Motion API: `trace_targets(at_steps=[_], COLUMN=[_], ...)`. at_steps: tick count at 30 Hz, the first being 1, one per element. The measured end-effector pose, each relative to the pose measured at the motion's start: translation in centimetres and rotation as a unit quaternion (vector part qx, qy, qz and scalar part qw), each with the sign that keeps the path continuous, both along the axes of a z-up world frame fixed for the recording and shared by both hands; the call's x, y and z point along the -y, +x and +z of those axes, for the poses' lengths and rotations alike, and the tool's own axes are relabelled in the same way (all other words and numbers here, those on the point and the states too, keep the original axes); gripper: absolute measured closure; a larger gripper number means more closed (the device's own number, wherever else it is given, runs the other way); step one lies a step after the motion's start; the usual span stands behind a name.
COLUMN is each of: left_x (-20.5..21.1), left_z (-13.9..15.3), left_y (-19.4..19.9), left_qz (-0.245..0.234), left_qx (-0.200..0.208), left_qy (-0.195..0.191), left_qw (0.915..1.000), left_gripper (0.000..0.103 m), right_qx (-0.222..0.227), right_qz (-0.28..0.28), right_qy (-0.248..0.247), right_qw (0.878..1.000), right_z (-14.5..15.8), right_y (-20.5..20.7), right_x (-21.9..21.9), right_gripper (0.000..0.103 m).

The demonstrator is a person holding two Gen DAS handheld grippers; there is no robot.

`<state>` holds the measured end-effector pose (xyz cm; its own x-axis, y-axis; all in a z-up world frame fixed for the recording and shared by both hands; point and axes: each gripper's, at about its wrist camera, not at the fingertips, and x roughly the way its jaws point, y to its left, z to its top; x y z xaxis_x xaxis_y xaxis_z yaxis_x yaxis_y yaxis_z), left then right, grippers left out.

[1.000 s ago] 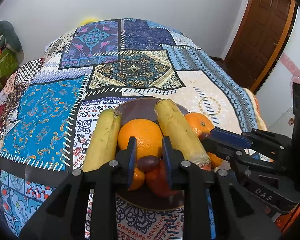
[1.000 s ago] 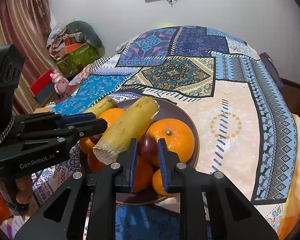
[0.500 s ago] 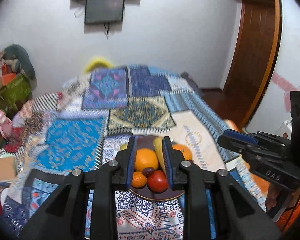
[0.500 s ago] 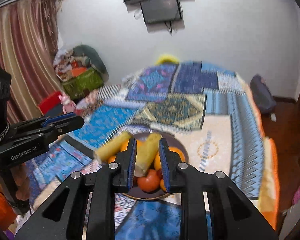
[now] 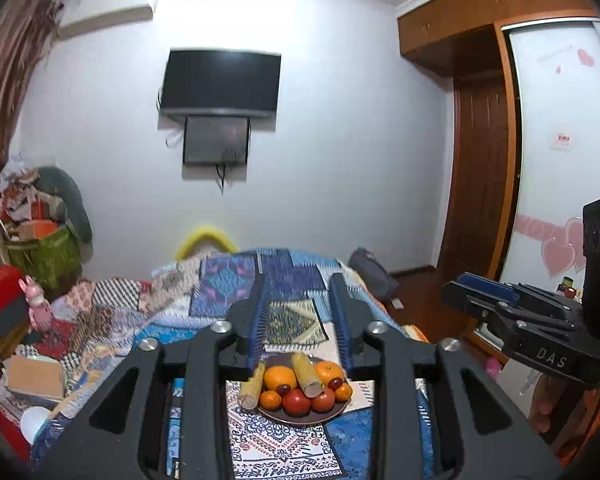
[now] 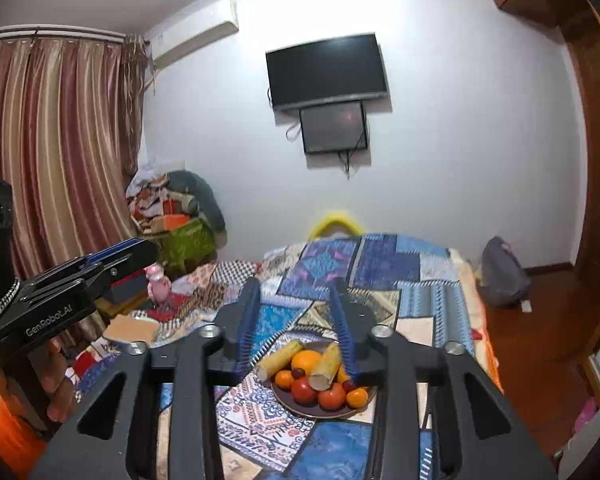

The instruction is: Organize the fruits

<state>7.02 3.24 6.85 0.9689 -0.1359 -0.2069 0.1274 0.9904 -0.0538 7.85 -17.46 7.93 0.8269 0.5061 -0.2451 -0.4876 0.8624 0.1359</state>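
A brown plate (image 5: 293,419) (image 6: 317,414) sits on the patchwork quilt, far below and ahead of both grippers. On it lie two pale bananas (image 5: 309,372) (image 6: 281,356), oranges (image 5: 280,377) (image 6: 306,360), red round fruits (image 5: 296,402) (image 6: 332,398) and small dark plums. My left gripper (image 5: 298,294) hangs high above the bed; its jaws are opening with nothing between them. My right gripper (image 6: 294,294) is at the same height, its jaws also opening and empty. Each gripper shows at the edge of the other's view, the right gripper (image 5: 500,308) and the left gripper (image 6: 100,266), both held by hands.
The quilt-covered bed (image 5: 236,292) fills the middle of the room. A TV (image 5: 220,82) hangs on the far wall. A wooden wardrobe and door (image 5: 480,200) stand at the right, piled clutter (image 5: 40,232) and curtains (image 6: 52,152) at the left, and a grey bag (image 6: 500,268) on the floor.
Both grippers have risen and pulled back from right over the plate, tilting up towards the wall. Their jaws, shut before, now stand apart. The fruit has not moved.
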Motion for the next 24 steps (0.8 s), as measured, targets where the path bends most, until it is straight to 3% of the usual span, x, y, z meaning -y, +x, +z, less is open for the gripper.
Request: trace_targets(at_steps=[1,5,8,11,15,17,19,24], left_x=[0.0,0.0,-0.2,0.0,-0.1,-0.2,0.0,0.3], left_z=[0.2,0.5,0.5,0.6,0.4,0.2,0.0,-0.5], left_y=[-0.7,-3.0,-3.9,-5.0,-5.9,-6.2,-6.3,-6.8], left_qz=[0.002,0.002,0.006,0.008,0.018,0.017,0.019,0.029], left_qx=[0.006,0.021,0.023,0.031,0.039,0.039,0.038,0.040], left_qy=[0.001,0.000,-0.004,0.005,0.002,-0.001,-0.002,0.007], left_qw=[1.0000,0.9998,0.9997,0.9995,0.9991,0.9991,0.9991,0.9988], left_gripper=[0.056,0.047,0.034,0.029,0.011,0.006,0.001,0.000], right_qx=[0.006,0.021,0.028,0.035,0.039,0.046,0.051,0.055], right_qz=[-0.005,-0.024,-0.040,-0.053,-0.062,-0.073,-0.080,-0.085], right_qy=[0.000,0.003,0.000,-0.009,-0.006,-0.005,-0.007,-0.012], right_qw=[1.000,0.999,0.999,0.998,0.997,0.996,0.995,0.995], right_z=[0.1,0.1,-0.2,-0.2,-0.2,-0.2,-0.3,-0.2], right_y=[-0.6,-2.3,-2.7,-3.2,-4.0,-4.3,-4.8,-5.0], right_x=[-0.2,-0.5,-0.6,-0.8,-0.6,-0.4,-0.3,-0.4], right_gripper=[0.056,0.038,0.027,0.020,0.011,0.001,0.000,0.000])
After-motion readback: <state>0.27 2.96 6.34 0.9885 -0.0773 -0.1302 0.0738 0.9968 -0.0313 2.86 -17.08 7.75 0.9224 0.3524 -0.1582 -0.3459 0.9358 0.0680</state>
